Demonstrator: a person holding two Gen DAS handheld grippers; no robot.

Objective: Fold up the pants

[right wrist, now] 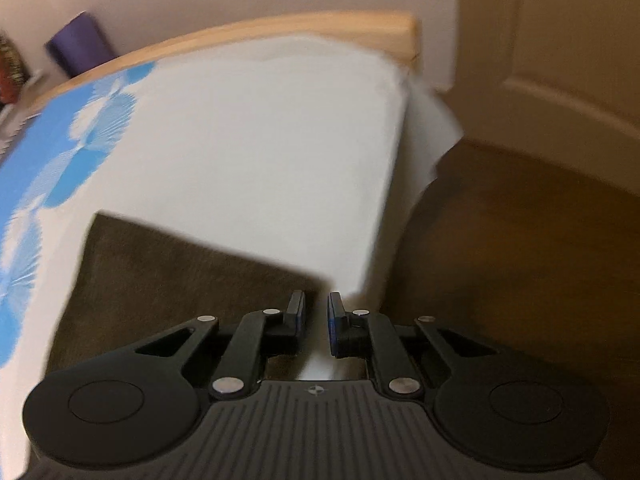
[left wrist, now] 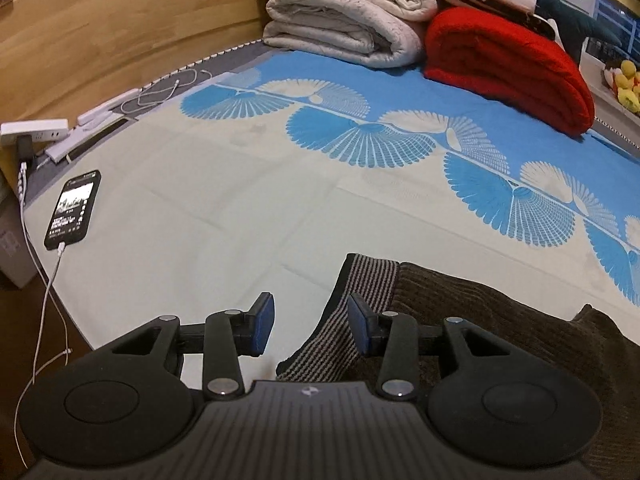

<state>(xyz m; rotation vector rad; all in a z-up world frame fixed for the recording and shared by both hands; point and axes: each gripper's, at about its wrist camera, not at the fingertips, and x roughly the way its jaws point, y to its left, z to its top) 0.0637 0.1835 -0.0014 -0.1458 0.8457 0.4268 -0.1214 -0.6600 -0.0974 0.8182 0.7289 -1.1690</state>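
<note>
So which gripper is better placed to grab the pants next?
Left, probably. The left gripper is open with the pants' striped waistband right at its fingertips. The right gripper is nearly shut, nothing between its pads, at the pants' corner by the bed edge.

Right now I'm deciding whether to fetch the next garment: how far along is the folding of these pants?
Early. Done: the brown pants lie on the bed sheet, striped waistband showing. In hand: nothing; the left gripper is open beside the waistband, the right gripper nearly closed with nothing between its jaws, at the pants' corner. Left: no clear fold shows yet.
</note>
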